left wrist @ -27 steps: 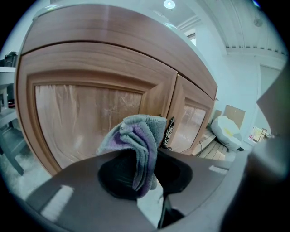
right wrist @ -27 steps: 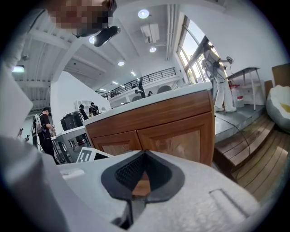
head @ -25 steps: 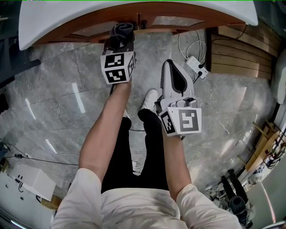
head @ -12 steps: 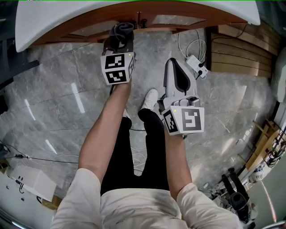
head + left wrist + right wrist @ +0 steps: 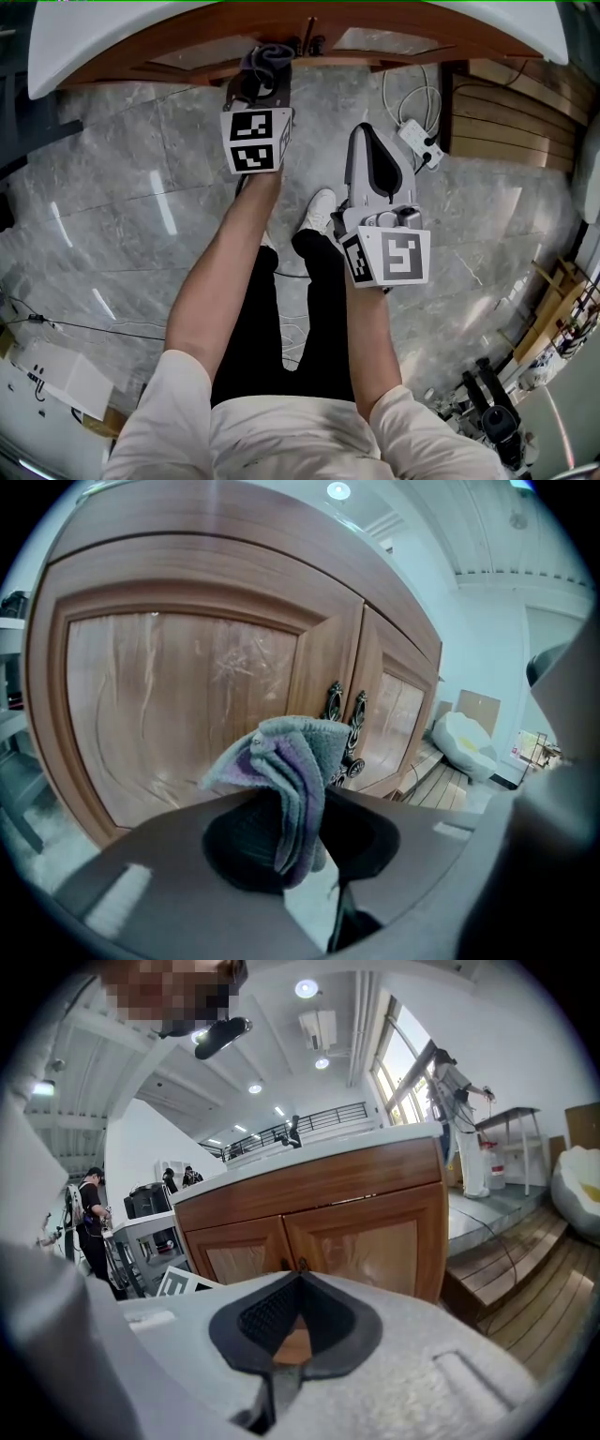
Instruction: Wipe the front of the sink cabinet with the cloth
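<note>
Grey marbled floor [image 5: 112, 187] fills the head view, and the sink cabinet [image 5: 187, 58] runs along its far side under a pale counter [image 5: 94, 37], so that cabinet is our landmark. Its front is warm brown wood with two panelled doors, the left door [image 5: 178, 714] looming large in the left gripper view and the right door [image 5: 398, 714] curving away beyond it. Off the cabinet's right end sits a stepped wooden platform [image 5: 511, 103], with a white power strip [image 5: 417, 141] on the floor between the two. Now the tools: the left gripper [image 5: 265, 67] is pushed right up to the cabinet front near the middle seam, jaws clamped on the cloth [image 5: 286, 775], a grey and purple bundle bunched between them. The right gripper [image 5: 370, 141] hangs back from the cabinet, well clear of the doors, jaws closed on nothing, only wood showing past them in its own view. Smallest of all, the dark ornate handles [image 5: 345, 726] at the seam sit just behind the cloth. Whether the cloth is touching the wood, I cannot tell. My read: the cloth is in hand and lined up on the doors, so the fetching is done, but both panels show pale streaks, so most of the wiping looks left to do.
</note>
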`<state>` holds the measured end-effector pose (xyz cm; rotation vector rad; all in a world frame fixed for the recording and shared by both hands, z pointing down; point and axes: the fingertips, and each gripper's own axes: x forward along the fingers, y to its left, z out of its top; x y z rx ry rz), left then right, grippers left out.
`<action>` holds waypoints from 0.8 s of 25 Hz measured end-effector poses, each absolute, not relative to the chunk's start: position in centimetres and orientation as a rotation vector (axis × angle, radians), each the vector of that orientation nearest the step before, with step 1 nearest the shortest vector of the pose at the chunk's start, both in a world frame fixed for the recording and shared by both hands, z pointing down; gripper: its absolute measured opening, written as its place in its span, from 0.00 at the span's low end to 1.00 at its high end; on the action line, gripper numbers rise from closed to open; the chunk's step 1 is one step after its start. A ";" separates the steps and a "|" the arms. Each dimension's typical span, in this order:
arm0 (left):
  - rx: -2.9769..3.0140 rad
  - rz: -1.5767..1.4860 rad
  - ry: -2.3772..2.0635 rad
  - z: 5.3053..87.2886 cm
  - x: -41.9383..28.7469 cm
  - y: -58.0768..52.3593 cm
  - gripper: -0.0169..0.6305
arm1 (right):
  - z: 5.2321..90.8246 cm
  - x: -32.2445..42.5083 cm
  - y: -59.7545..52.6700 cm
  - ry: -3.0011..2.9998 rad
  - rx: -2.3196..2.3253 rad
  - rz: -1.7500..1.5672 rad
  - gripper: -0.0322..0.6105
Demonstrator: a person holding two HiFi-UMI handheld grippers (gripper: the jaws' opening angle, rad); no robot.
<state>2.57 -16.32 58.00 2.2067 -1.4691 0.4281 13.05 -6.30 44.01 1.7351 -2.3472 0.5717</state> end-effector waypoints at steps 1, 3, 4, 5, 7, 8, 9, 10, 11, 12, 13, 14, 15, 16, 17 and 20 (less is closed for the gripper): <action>2.208 0.428 -1.471 58.3 2.5 -16.4 0.17 | 44.2 13.0 -6.4 -2.350 1.737 0.565 0.05; 2.205 0.427 -1.472 58.9 2.4 -16.3 0.17 | 44.4 13.1 -6.5 -2.354 1.741 0.553 0.05; 2.201 0.426 -1.471 59.2 2.5 -16.2 0.17 | 44.5 13.2 -6.5 -2.354 1.743 0.545 0.05; 2.198 0.425 -1.470 59.5 2.5 -16.2 0.17 | 44.5 13.4 -6.5 -2.355 1.744 0.536 0.05; 2.201 0.421 -1.470 60.0 2.6 -16.3 0.17 | 44.8 13.4 -6.7 -2.357 1.747 0.520 0.05; 2.202 0.421 -1.469 60.4 2.6 -16.3 0.17 | 45.0 13.4 -6.8 -2.358 1.749 0.513 0.05; 2.200 0.423 -1.467 60.7 2.5 -16.3 0.17 | 45.2 13.4 -6.9 -2.358 1.750 0.508 0.05; 2.198 0.428 -1.464 61.1 2.5 -16.2 0.17 | 45.4 13.4 -6.9 -2.358 1.753 0.503 0.05; 2.199 0.433 -1.462 61.5 2.5 -16.2 0.17 | 45.5 13.4 -6.9 -2.358 1.756 0.499 0.05; 2.201 0.435 -1.460 61.7 2.5 -16.2 0.17 | 45.6 13.3 -6.9 -2.359 1.757 0.494 0.05; 2.204 0.437 -1.458 62.0 2.5 -16.1 0.17 | 45.8 13.2 -6.9 -2.360 1.757 0.489 0.05; 2.206 0.439 -1.456 62.3 2.5 -16.1 0.17 | 46.0 13.1 -6.9 -2.362 1.756 0.483 0.05; 2.207 0.442 -1.455 62.7 2.5 -16.1 0.17 | 46.2 13.1 -6.9 -2.363 1.756 0.479 0.05; 2.207 0.445 -1.454 63.0 2.5 -16.1 0.17 | 46.3 13.0 -6.9 -2.363 1.756 0.477 0.05; 2.205 0.444 -1.454 63.1 2.4 -16.2 0.17 | 46.5 13.0 -6.9 -2.363 1.755 0.475 0.05; 2.201 0.439 -1.455 63.5 2.4 -16.2 0.17 | 46.9 12.8 -6.9 -2.367 1.752 0.467 0.05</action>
